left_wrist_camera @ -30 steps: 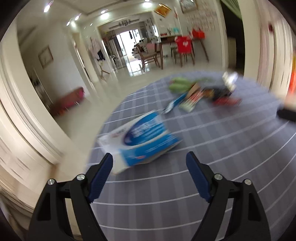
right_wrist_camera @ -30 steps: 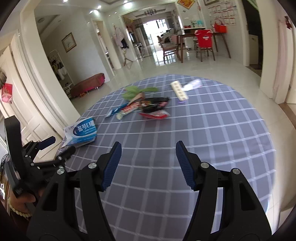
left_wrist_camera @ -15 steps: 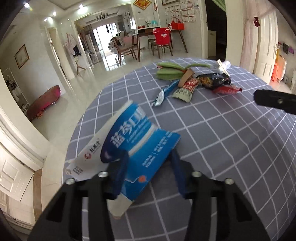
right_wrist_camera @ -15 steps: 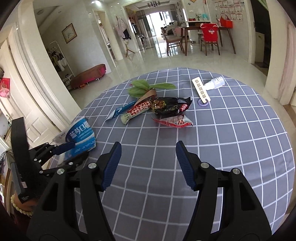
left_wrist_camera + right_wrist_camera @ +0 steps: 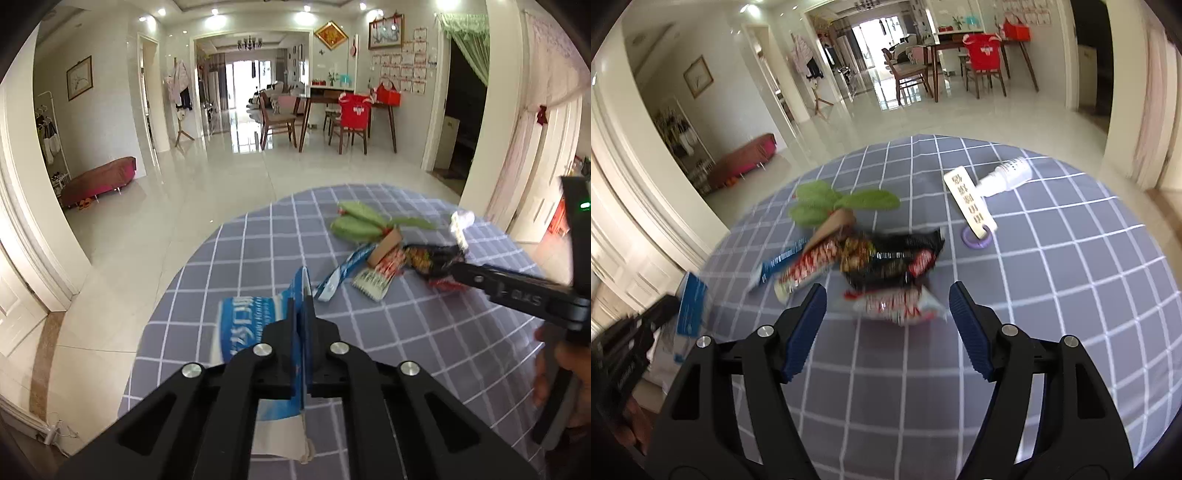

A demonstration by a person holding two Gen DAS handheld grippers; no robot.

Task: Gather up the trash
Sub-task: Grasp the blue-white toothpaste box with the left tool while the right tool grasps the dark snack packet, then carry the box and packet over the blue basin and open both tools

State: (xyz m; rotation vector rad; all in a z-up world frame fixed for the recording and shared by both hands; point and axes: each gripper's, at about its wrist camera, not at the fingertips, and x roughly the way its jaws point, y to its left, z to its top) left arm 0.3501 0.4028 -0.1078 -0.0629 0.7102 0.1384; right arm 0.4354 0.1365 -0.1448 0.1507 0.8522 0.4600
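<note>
— Blue-and-white packet (image 5: 255,328) is off the cloth now, did you catch that? A second ago it lay flat near the table's left edge with the left gripper (image 5: 303,325) spread wide in front of it. Now the fingers are pinched right down on it and it hangs edge-up between them.

— So that's one piece of trash picked up. Where's the rest?

— Still heaped mid-table on the grey checked cloth (image 5: 1052,295): a red-and-white wrapper (image 5: 897,306) nearest, a black wrapper (image 5: 890,258) touching it behind, then a red striped one (image 5: 809,269) and a thin blue sachet (image 5: 775,266) to the left, with green leaves (image 5: 842,203) at the back.

— And the right gripper (image 5: 886,317)?

— It has swung in close to the heap. Its fingers stand wide apart, holding nothing, with the red-and-white wrapper just ahead of the gap. I'd guess that's the next grab.

— The white bottle (image 5: 1004,177) and the tag (image 5: 967,203)?

— Off to the right, apart from the heap. The shot is smeared, so I can't say whether the tag rests on the purple ring (image 5: 977,238) or just over it.

— No bin in sight?

— None that I can see.
</note>
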